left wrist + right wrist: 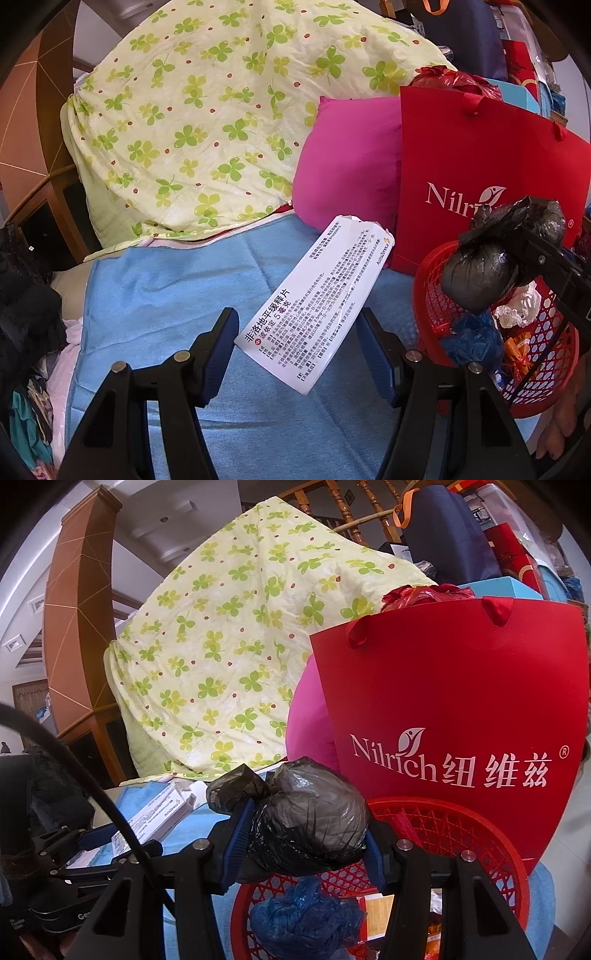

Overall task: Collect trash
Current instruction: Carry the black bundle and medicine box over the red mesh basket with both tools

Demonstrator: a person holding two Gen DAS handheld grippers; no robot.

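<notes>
The right gripper [304, 834] clenches a knotted black trash bag [306, 816] above the red basket [443, 823] (already part-filled), while the left gripper [295, 345], fingers spread, straddles a white medicine box [317, 295].

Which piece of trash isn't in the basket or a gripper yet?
The white medicine box, lying flat on the blue towel between the open left gripper fingers. The black bag is clamped in the right gripper, above the red basket.
</notes>
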